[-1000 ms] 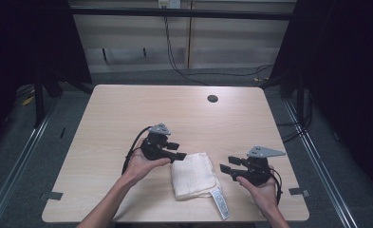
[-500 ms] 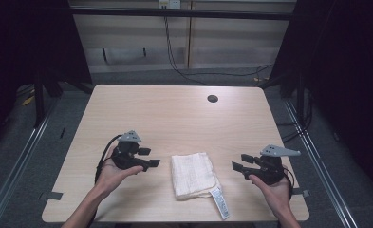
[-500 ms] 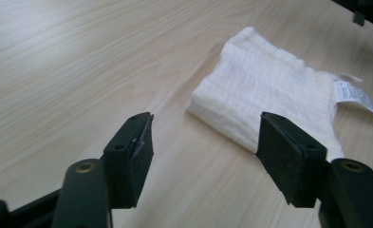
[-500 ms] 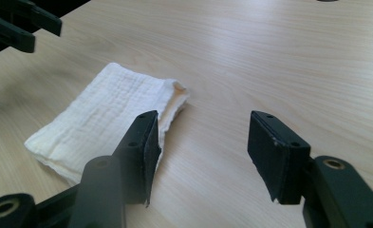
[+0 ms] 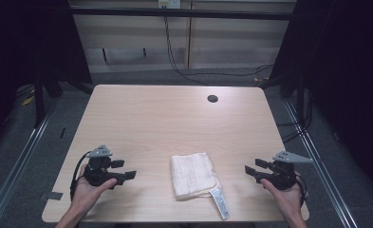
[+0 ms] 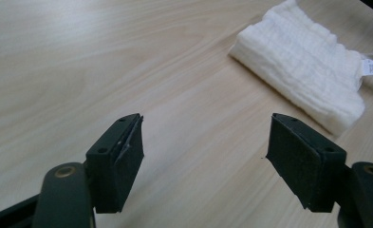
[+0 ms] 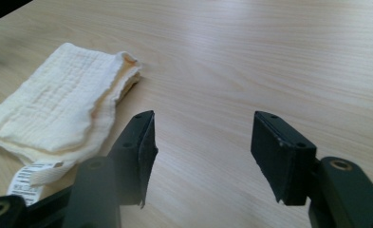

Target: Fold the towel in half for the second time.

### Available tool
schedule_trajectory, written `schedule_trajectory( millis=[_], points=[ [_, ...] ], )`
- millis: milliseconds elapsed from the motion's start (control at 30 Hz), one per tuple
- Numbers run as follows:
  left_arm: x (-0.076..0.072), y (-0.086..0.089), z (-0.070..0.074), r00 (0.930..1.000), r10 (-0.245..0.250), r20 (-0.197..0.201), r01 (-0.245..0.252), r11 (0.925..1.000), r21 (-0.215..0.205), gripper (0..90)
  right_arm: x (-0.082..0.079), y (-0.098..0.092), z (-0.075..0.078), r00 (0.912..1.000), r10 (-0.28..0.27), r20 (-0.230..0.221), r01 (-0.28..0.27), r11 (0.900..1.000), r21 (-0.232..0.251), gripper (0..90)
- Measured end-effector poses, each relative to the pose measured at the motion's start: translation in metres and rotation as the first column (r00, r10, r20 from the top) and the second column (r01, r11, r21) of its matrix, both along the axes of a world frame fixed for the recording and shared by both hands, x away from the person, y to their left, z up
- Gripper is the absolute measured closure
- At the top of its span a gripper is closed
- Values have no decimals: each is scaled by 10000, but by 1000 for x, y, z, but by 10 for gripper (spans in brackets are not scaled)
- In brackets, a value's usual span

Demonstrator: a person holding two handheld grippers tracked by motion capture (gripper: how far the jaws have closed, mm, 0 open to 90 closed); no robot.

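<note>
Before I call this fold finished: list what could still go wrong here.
The folded cloth lies close to the table's near edge, and its label reaches almost to that edge, so a nudge might drag it off. The left gripper and right gripper are open and apart from it; the loose layers could spring open.

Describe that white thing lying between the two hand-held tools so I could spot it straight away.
Find the pale wooden table and look near its front edge, midway between the two grippers. There lies a folded white cloth, touching neither. Its soft waffle weave and printed label set it apart.
</note>
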State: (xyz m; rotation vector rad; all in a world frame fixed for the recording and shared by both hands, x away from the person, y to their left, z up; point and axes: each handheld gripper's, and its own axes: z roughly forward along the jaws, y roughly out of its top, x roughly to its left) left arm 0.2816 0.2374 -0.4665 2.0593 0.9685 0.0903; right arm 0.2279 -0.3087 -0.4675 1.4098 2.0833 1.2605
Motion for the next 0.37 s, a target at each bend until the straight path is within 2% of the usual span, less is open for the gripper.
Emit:
schedule_trajectory(
  millis=[67, 100, 133, 233, 367],
  points=[
    [-6, 3, -8, 10000, -1, 3, 1, 9999, 149, 271, 0, -3, -3, 9999, -131, 22, 131, 9998, -141, 405],
    [-8, 5, -9, 10000, -84, 32, 83, 9992, 399, 270, 0, -4, -4, 9998, -185, 15, 185, 9997, -143, 393],
    [-9, 7, -10, 9999, -112, 118, 106, 9989, 446, 270, -1, -5, -6, 9997, -255, -22, 255, 9997, -55, 388],
    [-8, 13, -9, 9997, 247, 47, -248, 9996, 162, 267, -2, -7, -8, 9993, -367, -53, 367, 9993, -88, 375],
    [-6, 11, -8, 9997, 165, 166, -170, 9994, 289, 263, 1, -7, -15, 9980, -630, -100, 626, 9972, -397, 341]
  ],
)
